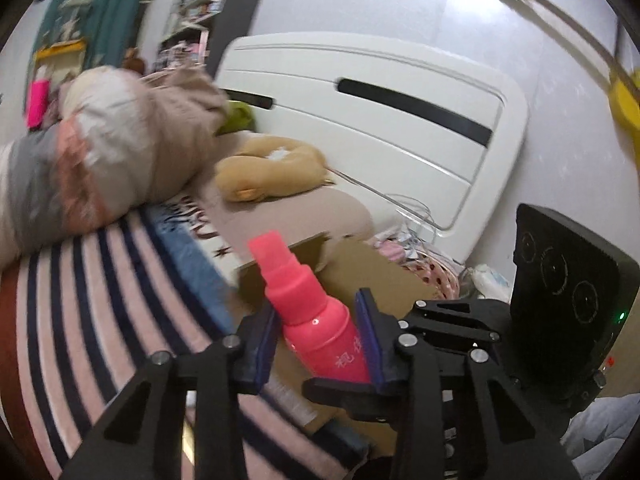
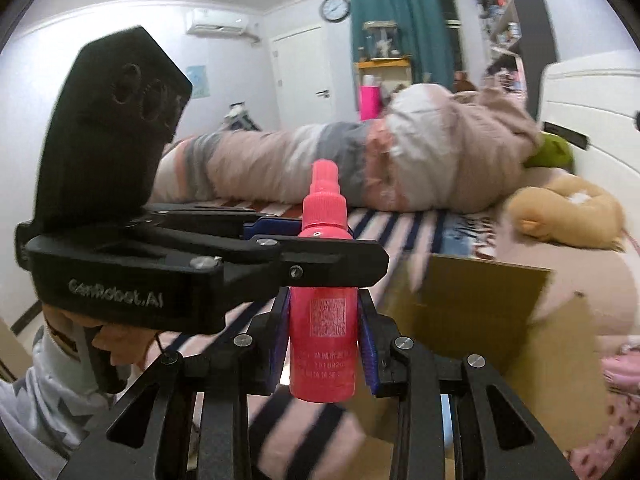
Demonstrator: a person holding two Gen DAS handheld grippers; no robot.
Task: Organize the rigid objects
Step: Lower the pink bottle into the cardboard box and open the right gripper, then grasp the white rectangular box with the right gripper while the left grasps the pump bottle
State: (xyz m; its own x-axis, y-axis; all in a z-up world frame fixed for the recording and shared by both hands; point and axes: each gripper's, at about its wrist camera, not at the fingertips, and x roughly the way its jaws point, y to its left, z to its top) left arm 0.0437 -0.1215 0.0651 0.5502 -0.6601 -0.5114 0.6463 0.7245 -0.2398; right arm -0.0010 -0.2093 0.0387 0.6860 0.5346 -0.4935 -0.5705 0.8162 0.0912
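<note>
Both tools clamp one pink spray bottle: right tool on its body, left tool crosswise at its shoulder

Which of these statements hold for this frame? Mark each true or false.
1. The pink spray bottle sits between the fingers of both the left gripper and the right gripper. True.
2. The bottle lies flat on the striped bedding. False: it is held up off the bedding, upright in the right wrist view.
3. A cardboard box stands on the bed close behind the bottle. True.
4. The tan plush toy is inside the box. False: it lies on the bed near the white headboard.
5. A wall clock hangs beside the teal curtain. True.
</note>
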